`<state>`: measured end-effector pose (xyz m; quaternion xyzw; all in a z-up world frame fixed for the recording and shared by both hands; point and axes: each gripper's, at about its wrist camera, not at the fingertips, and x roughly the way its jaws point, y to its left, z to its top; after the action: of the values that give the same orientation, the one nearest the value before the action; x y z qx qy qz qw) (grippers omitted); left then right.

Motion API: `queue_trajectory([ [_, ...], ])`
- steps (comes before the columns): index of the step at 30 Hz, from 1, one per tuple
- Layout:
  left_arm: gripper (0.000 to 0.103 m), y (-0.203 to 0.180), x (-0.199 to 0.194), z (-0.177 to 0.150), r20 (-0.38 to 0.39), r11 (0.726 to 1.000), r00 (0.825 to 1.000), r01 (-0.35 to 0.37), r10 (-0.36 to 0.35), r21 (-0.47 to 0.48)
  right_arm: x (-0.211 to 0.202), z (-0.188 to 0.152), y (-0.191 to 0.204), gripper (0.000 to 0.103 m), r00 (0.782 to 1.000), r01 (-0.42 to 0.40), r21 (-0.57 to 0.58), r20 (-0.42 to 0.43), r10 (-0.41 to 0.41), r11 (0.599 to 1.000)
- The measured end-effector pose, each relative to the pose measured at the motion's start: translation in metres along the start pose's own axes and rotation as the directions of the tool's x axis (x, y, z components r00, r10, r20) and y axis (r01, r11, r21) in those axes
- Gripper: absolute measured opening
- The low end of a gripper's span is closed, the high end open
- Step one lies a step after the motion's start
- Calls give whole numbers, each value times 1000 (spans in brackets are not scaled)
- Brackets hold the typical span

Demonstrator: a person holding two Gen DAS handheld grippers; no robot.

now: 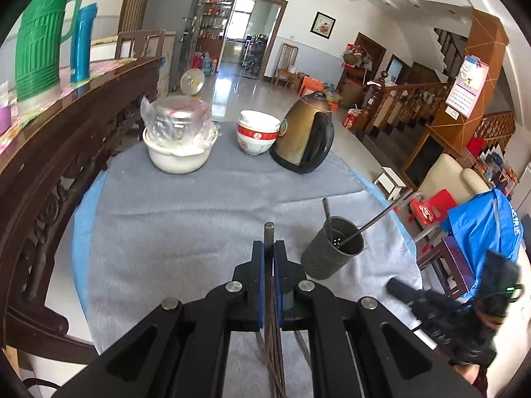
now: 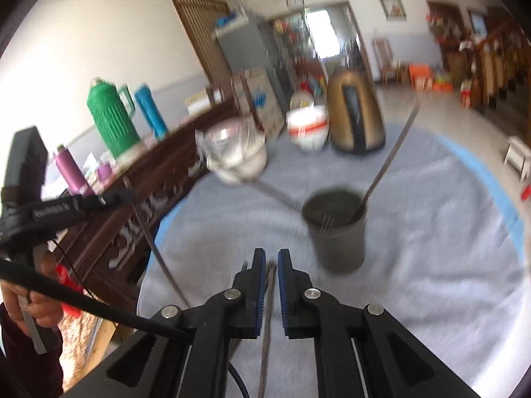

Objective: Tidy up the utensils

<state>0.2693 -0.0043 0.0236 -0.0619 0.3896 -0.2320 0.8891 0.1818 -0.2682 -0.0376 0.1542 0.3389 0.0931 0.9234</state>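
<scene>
Chopsticks (image 1: pixel 269 265) are pinched between the pads of the left gripper (image 1: pixel 269 248), whose jaws are pressed together on them; their tips stick out just past the fingertips and the rest runs back under the tool; ahead and to the right of those jaws stands a dark perforated utensil holder (image 1: pixel 332 252) on the grey cloth (image 1: pixel 172 232), with two more sticks leaning out of its mouth; further ahead sit a white pot with a plastic-wrapped lid (image 1: pixel 179 139), a stack of red-and-white bowls (image 1: pixel 258 136) and a brass-coloured kettle (image 1: pixel 305 136). From the right gripper (image 2: pixel 272 267) the view is blurred; its jaws stand slightly spread, with a thin chopstick (image 2: pixel 267 315) lying in the gap, and whether the pads touch it cannot be told; the same holder (image 2: pixel 337 242) is just ahead and to the right of these fingers; far to their left a hand (image 2: pixel 33 305) grips the other tool's handle.
</scene>
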Motion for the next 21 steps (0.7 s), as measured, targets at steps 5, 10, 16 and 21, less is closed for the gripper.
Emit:
queue_trajectory([
  [5, 5, 8, -5, -6, 13, 1000, 1000, -5, 5, -7, 56, -18, 1, 57, 988, 31, -5, -151, -31, 1000],
  [10, 5, 20, -17, -8, 39, 1000, 999, -11, 12, -13, 108, -29, 10, 33, 960, 42, -57, -273, -56, 997],
  [16, 5, 25, -22, -10, 42, 1000, 999, -2, 2, -7, 157, -34, 14, 24, 919, 76, -104, -379, -110, 992],
  [21, 5, 25, -22, -10, 42, 1000, 999, 5, -5, -4, 181, -29, 15, 22, 875, 117, -108, -460, -154, 987],
])
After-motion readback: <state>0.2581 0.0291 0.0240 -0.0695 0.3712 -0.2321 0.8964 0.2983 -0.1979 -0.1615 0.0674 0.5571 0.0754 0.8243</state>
